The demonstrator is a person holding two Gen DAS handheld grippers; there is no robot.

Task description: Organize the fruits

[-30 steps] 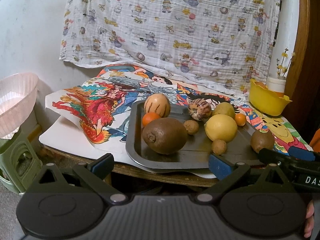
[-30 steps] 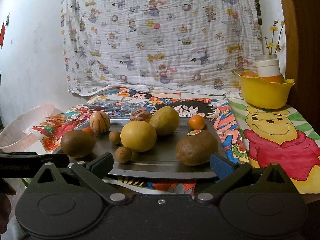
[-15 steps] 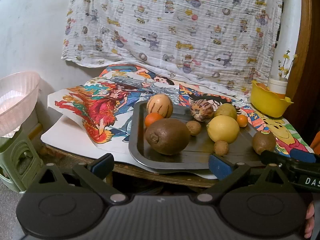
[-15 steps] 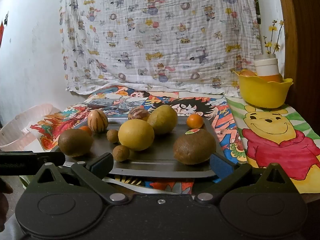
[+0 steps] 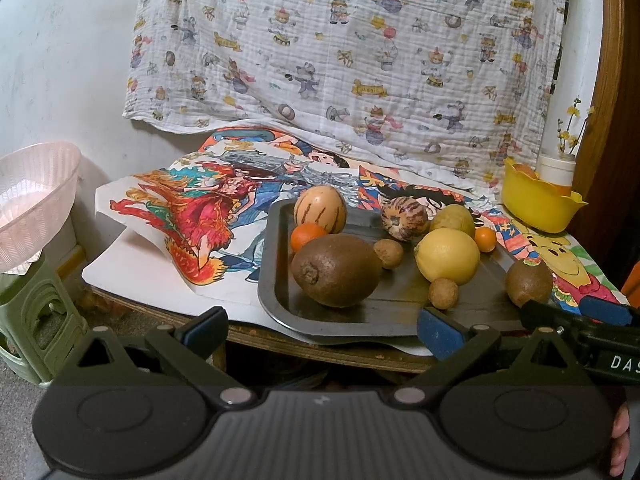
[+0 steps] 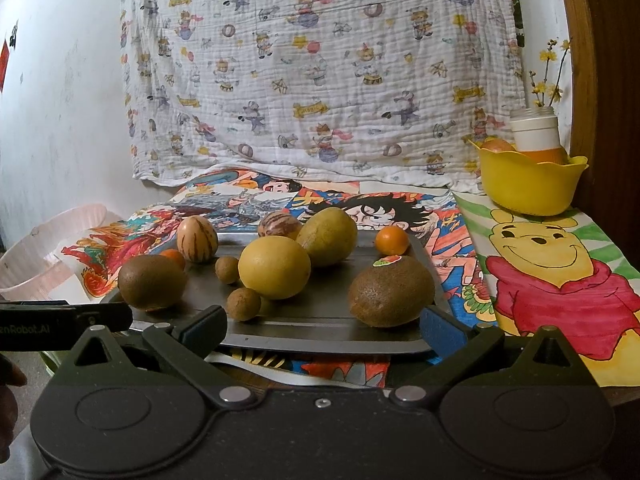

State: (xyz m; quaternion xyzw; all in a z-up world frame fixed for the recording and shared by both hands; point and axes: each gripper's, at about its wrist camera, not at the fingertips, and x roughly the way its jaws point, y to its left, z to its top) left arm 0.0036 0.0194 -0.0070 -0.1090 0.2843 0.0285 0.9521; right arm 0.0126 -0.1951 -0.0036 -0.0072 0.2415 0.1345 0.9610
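- Our left gripper (image 5: 320,330) and right gripper (image 6: 323,330) both gape, holding nothing, at lower frame
- Fruits crowd the metal tray (image 6: 320,320) mid-frame; a kiwi (image 6: 390,292) sits lower right
- We risk nudging round fruit; it could roll off the edge

Both grippers, left gripper (image 5: 322,326) and right gripper (image 6: 323,326): black ribbed plastic body, two round discs, silver pivot screws, angled black arms ending in blue finger pads (image 5: 439,326). White lettering on the side bars, "DAS" and "enRobot.AI"
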